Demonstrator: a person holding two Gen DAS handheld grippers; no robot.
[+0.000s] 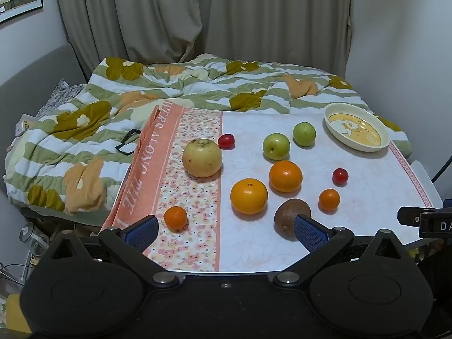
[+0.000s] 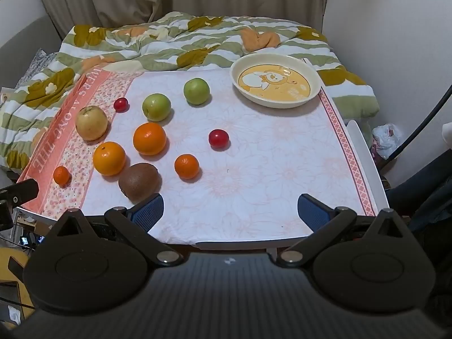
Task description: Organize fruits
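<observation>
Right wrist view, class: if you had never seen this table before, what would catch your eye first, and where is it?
The bright fruit scattered over the left half of the table: two big oranges near the middle, with a brown kiwi just in front of them. Next, the empty yellow plate with a cartoon print at the far right corner. Both grippers, left and right, hang open at the near edge, holding nothing.
</observation>
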